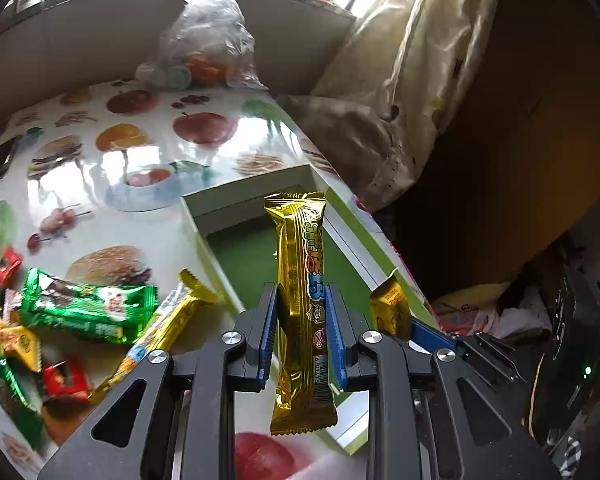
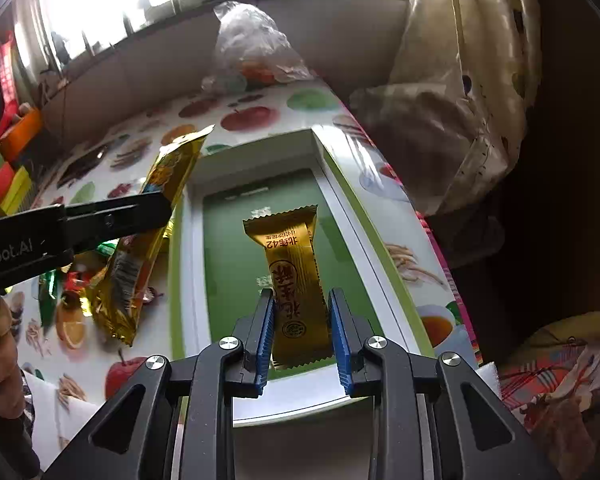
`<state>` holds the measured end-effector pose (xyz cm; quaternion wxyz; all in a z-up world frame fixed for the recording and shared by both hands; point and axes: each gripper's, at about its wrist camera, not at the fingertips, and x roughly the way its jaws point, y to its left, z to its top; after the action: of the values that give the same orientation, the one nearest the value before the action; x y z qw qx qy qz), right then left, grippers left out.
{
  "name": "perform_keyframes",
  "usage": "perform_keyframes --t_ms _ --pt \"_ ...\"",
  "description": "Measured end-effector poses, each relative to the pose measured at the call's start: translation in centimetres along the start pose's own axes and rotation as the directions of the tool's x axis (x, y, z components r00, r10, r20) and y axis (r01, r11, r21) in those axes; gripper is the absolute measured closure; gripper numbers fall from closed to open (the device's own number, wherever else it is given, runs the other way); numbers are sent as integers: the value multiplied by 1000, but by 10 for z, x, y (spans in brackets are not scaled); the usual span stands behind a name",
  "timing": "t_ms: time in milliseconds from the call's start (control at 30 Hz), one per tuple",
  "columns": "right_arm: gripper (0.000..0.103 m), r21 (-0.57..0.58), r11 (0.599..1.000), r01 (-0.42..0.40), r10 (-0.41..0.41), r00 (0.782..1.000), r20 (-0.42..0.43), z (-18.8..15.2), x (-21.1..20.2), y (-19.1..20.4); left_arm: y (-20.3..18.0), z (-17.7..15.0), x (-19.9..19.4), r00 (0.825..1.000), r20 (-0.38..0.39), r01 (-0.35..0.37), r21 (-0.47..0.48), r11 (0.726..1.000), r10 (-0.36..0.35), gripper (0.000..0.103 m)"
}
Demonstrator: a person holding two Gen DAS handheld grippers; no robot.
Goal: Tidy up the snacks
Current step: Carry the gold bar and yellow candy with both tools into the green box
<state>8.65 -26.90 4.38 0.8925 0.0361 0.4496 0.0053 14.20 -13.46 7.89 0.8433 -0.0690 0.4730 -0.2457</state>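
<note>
My left gripper [image 1: 302,312] is shut on a long gold snack bar [image 1: 300,264], held upright above the near left corner of a white box with a green floor [image 1: 244,252]. My right gripper [image 2: 300,316] is shut on a shorter gold packet [image 2: 296,276] over the middle of that box [image 2: 236,264]. The left gripper and its long bar [image 2: 156,216] show at the left of the right wrist view, beside the box's left wall. The short packet [image 1: 390,306] appears at the right in the left wrist view.
Loose snacks lie on the fruit-print tablecloth [image 1: 148,152] left of the box: a green bar [image 1: 88,308], a gold bar [image 1: 160,332], small red packets [image 1: 66,378]. A clear plastic bag [image 1: 208,40] sits at the table's far end. A curtain [image 2: 460,100] hangs right of the table edge.
</note>
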Motion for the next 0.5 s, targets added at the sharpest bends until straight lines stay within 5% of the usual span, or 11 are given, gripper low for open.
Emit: perform_keyframes --t_ms 500 --pt "77 11 997 71 -71 996 -57 -2 28 -15 -4 -3 46 996 -84 -18 -3 1000 18 79"
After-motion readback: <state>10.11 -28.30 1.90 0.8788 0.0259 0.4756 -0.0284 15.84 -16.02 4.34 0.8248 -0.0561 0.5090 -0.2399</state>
